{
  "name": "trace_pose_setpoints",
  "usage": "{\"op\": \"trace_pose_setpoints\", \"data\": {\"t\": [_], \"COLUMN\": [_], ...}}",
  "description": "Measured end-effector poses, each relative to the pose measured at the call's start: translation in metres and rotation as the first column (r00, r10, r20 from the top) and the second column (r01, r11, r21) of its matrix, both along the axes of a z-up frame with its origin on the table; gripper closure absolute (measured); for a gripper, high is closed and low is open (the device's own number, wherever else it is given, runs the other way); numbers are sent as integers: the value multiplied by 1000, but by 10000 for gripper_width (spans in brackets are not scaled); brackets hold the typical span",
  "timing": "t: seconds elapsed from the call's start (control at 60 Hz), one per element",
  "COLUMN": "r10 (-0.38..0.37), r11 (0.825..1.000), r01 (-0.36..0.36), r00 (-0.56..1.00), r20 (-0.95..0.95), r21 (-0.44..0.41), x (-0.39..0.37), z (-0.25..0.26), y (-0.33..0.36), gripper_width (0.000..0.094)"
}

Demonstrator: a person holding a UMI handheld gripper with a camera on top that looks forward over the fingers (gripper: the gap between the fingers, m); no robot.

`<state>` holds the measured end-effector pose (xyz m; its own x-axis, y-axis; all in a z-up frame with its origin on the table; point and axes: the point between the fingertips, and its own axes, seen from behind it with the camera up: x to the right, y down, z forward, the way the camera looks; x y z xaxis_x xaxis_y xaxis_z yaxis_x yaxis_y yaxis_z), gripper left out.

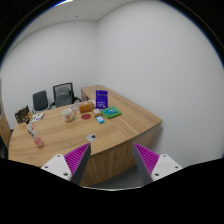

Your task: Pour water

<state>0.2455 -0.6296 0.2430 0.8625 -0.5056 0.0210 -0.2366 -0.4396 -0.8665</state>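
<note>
My gripper (111, 152) is held high and well back from a long wooden table (130, 127), open, with nothing between its purple pads (74, 157). On the table, far beyond the fingers, stand a pale cup (69, 114), a small red thing (88, 119) and a tall blue box (101, 99). A pinkish bottle-like thing (37, 138) lies near the table's left end. Which of these holds water I cannot tell from this distance.
A green flat object (112, 113) lies beside the blue box. A small dark disc (95, 138) sits near the table's near edge. Two black office chairs (63, 93) stand behind the table against the white wall. Grey floor runs below the table's curved side.
</note>
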Motion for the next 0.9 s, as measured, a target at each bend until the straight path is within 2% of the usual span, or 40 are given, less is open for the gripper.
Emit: {"op": "trace_pose_setpoints", "data": {"t": [0.2, 0.4, 0.483, 0.633, 0.9], "r10": [6, 83, 124, 208, 360], "r11": [999, 992, 983, 968, 929], "r01": [-6, -82, -123, -207, -363], "r00": [1000, 997, 992, 978, 931], "r20": [-7, -2, -1, -13, -55], "r21": [-38, -99, -133, -144, -73], "x": [-8, -64, -101, -185, -325], "z": [-22, -59, -76, -106, -139], "y": [3, 22, 35, 67, 164], "gripper_width": [78, 76, 74, 75, 76]}}
